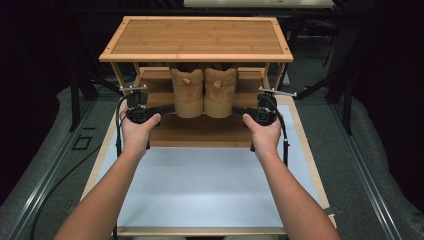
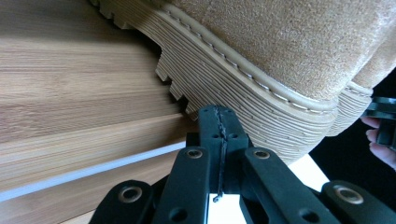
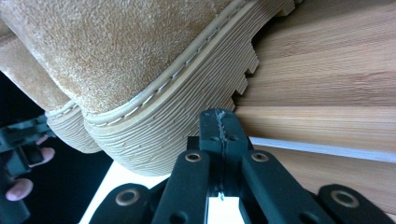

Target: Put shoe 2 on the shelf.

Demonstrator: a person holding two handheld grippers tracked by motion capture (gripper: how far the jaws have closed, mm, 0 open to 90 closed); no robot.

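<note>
The pair of tan boots (image 1: 204,92) fills the middle of the wooden rack's (image 1: 196,37) lower shelf (image 1: 200,131), with the top board close over them, so there's little headroom. Open shelf runs in front of the heels and out to either side. The left hand-held gripper (image 1: 169,108) and right hand-held gripper (image 1: 237,109), jaws pressed together, sit right at the soles' outer edges. Nearer the person, the white table (image 1: 205,185) is wide open
</note>
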